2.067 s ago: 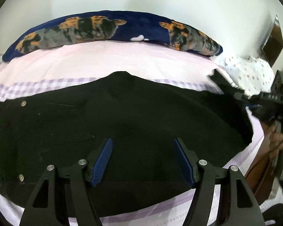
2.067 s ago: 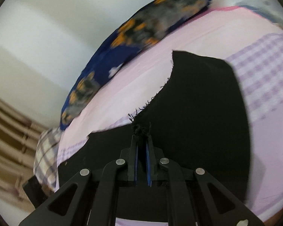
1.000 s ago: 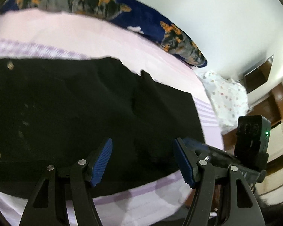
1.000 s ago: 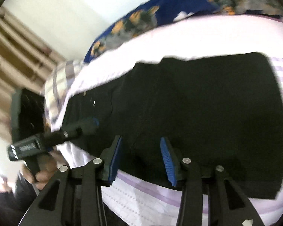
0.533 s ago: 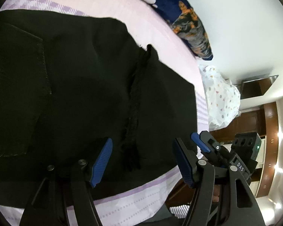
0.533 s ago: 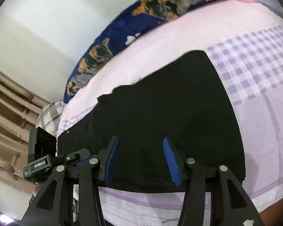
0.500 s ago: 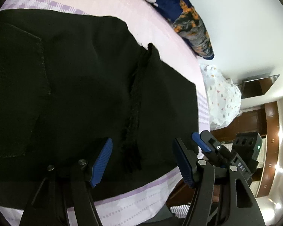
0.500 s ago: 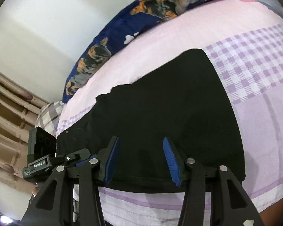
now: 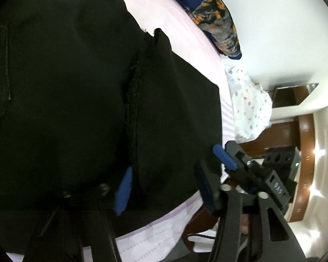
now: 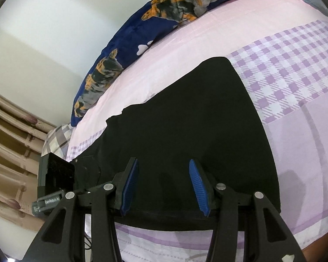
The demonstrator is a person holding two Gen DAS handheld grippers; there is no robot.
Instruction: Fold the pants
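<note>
Lowered left hand-held gripper (image 9: pixel 164 187) gapes over matte black pants (image 9: pixel 65 91); frayed hem

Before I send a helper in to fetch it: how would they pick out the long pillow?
Start at the bed with its pink and lilac-checked cover, where the black pants lie spread. Look past the pants to the far edge, along the white wall. The long pillow lies there: navy blue, printed with orange-and-grey dogs, unlike the pale bedding around it.
</note>
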